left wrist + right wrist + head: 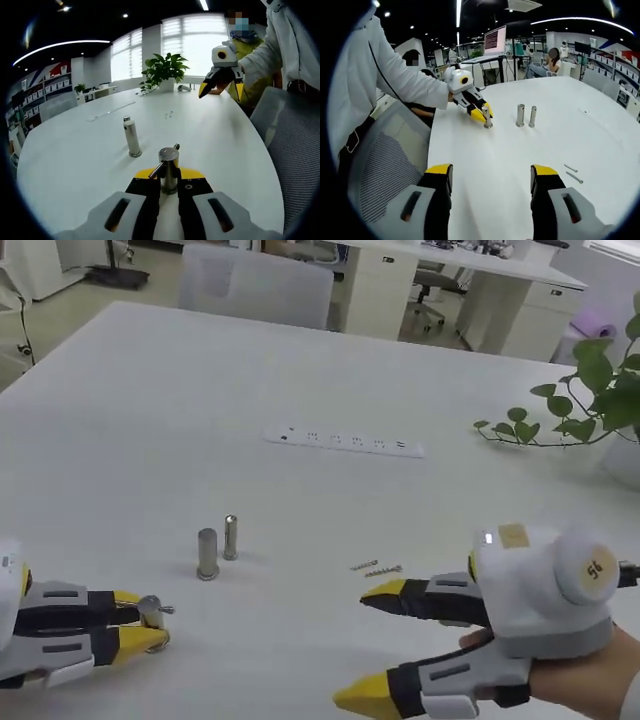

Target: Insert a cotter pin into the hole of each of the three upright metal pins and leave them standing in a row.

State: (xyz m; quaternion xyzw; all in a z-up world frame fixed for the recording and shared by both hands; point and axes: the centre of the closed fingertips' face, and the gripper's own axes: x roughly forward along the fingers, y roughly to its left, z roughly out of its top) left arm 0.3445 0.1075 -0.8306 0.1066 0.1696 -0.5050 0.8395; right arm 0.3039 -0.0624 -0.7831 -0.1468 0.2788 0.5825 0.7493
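Left tongs (169, 177) clench a short silver metal pin (169, 159); right tongs (352, 650) gape. Thin cotter pins (376, 568), twelve o'clock from them, likely slippery; pinch mid-shank.

Bright, even light from ceiling strips (458, 15) and windows (195, 40); the white surface (300, 390) shows only soft, faint shadows. Both gripper views bend strongly at the edges; head view is slightly soft

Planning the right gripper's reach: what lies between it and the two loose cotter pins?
Nothing: only bare white table separates the open right gripper from the cotter pins, as the head view shows.
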